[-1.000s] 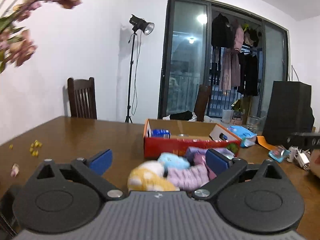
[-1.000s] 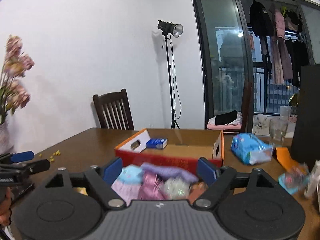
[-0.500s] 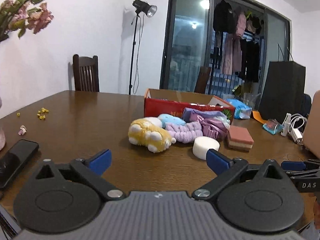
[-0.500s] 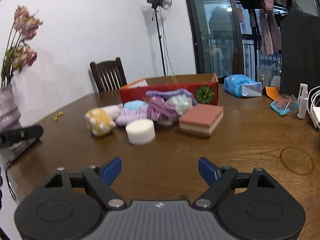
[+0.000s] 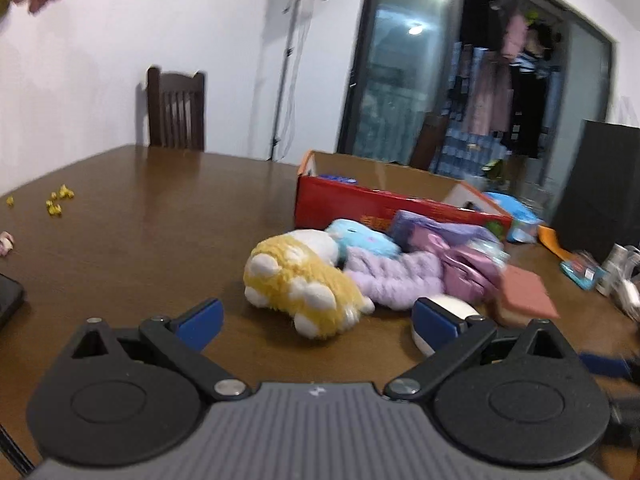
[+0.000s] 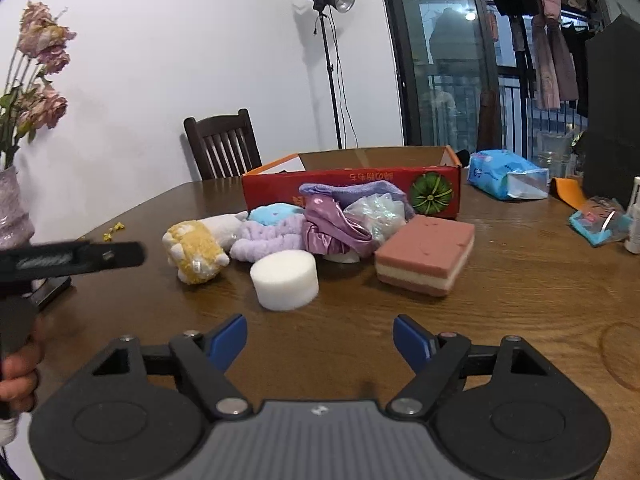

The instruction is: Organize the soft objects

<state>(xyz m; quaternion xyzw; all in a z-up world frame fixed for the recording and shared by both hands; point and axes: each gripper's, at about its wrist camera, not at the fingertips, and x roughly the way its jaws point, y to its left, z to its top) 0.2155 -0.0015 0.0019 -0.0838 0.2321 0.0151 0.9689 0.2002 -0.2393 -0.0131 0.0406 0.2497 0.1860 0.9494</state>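
Both grippers have dropped toward the pile. Left wrist view: left gripper (image 5: 316, 320) fingers wide, empty; yellow plush (image 5: 298, 280) lies just ahead, centre frame, long axis slanting lower right. Right wrist view: right gripper (image 6: 320, 340), fingers just narrowed slightly, empty; white sponge (image 6: 285, 280) ahead, left of centre on the bench (image 6: 520, 300).

The left tongs (image 5: 316, 320) stand wide apart at the bottom of the frame with nothing between them, above the brown table (image 5: 140, 232). Just beyond, in the middle, a yellow plush toy (image 5: 300, 284) lies against a lilac fuzzy cloth (image 5: 396, 280), with a white round sponge (image 5: 452, 308) behind the right blue pad. A red cardboard box (image 5: 380, 204) sits behind the pile, right of centre.
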